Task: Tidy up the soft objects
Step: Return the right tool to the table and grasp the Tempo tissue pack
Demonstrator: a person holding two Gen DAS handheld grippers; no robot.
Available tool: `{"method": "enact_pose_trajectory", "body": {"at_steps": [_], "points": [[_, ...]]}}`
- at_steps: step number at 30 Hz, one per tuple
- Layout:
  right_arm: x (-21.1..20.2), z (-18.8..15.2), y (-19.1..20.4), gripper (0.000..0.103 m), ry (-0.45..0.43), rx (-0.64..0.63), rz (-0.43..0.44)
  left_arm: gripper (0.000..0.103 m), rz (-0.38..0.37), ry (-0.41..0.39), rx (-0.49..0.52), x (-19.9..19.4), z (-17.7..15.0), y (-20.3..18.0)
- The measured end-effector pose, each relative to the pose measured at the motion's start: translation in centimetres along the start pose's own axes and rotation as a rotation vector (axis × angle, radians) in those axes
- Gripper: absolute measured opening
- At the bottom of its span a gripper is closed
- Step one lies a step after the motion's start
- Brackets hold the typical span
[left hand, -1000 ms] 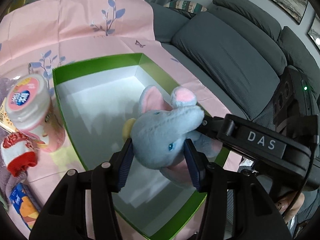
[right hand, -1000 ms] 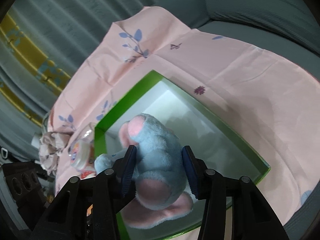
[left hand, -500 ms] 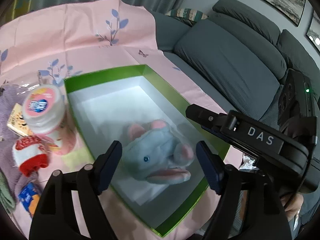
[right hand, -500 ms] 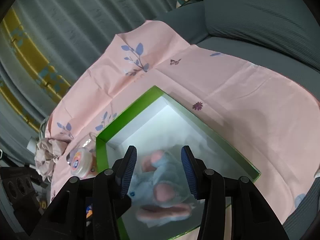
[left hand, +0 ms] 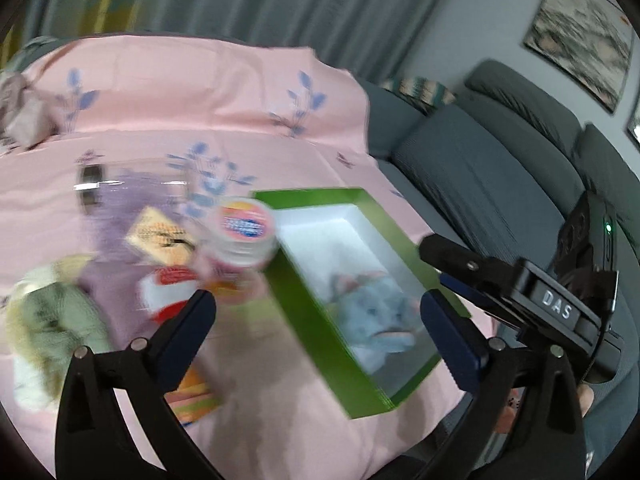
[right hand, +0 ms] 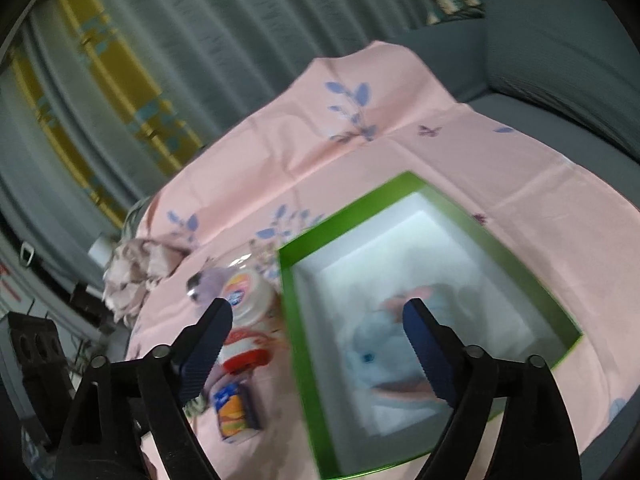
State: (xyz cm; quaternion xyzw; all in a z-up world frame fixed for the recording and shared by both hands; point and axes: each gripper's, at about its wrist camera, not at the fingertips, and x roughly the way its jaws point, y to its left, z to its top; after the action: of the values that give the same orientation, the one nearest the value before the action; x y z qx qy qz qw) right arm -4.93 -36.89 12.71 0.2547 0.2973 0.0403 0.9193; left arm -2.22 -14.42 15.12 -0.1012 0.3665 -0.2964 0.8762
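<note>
A blue-grey plush elephant (left hand: pixel 372 312) with pink ears lies inside the green box (left hand: pixel 308 360), on its white floor. My left gripper (left hand: pixel 320 332) hangs above the box's near wall, its jaws opening wide, and the pads touch nothing. In the right wrist view the elephant (right hand: pixel 372 356) rests in the same box (right hand: pixel 296 380). My right gripper (right hand: pixel 318 346) hovers over it, jaws also opening, with nothing pressed between them. A red-and-white sock (left hand: pixel 172 292) and a green-and-white plush (left hand: pixel 52 320) lie left of the box.
A pink-lidded jar (left hand: pixel 244 232) stands against the box's left wall. A yellow packet (left hand: pixel 160 236), purple cloth (left hand: pixel 116 216) and an orange snack pack (left hand: pixel 196 396) lie nearby on the pink sheet (left hand: pixel 200 120). A grey sofa (left hand: pixel 480 160) runs along the right.
Both grippers let go of the elephant, which dropped to the box floor. Both jaws spread wide and the grippers pulled up and back, the left one swinging left.
</note>
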Motion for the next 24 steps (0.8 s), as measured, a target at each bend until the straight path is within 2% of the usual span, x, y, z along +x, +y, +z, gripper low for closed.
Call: {"method": "enact_pose_trajectory", "body": {"at_steps": [6,12,15,17,20,24], "points": [[1.0,-1.2,4.4,0.090,0.065,-0.119,0.055,0.102,0.103,-0.044,-0.074,-4.4,-0.6,4.6],[4.3,-4.0,9.3,0.090,0.204,-0.271,0.096,0.102,0.210,-0.045,-0.139,-7.2,-2.6,9.0],[6.2,-5.6,11.0,0.090,0.275,-0.330,0.119,0.102,0.251,-0.029,-0.178,-8.0,-3.9,11.5],[7.7,-6.6,12.1,0.090,0.324,-0.357,0.113,0.102,0.276,-0.036,-0.221,-8.3,-5.3,13.3],[10.0,-8.4,13.4,0.090,0.397,-0.391,0.105,0.102,0.311,-0.005,-0.249,-7.6,-6.8,14.9],[12.6,-10.6,13.7,0.090,0.477,-0.414,0.060,0.102,0.365,0.032,-0.260,-6.3,-8.1,16.3]]}}
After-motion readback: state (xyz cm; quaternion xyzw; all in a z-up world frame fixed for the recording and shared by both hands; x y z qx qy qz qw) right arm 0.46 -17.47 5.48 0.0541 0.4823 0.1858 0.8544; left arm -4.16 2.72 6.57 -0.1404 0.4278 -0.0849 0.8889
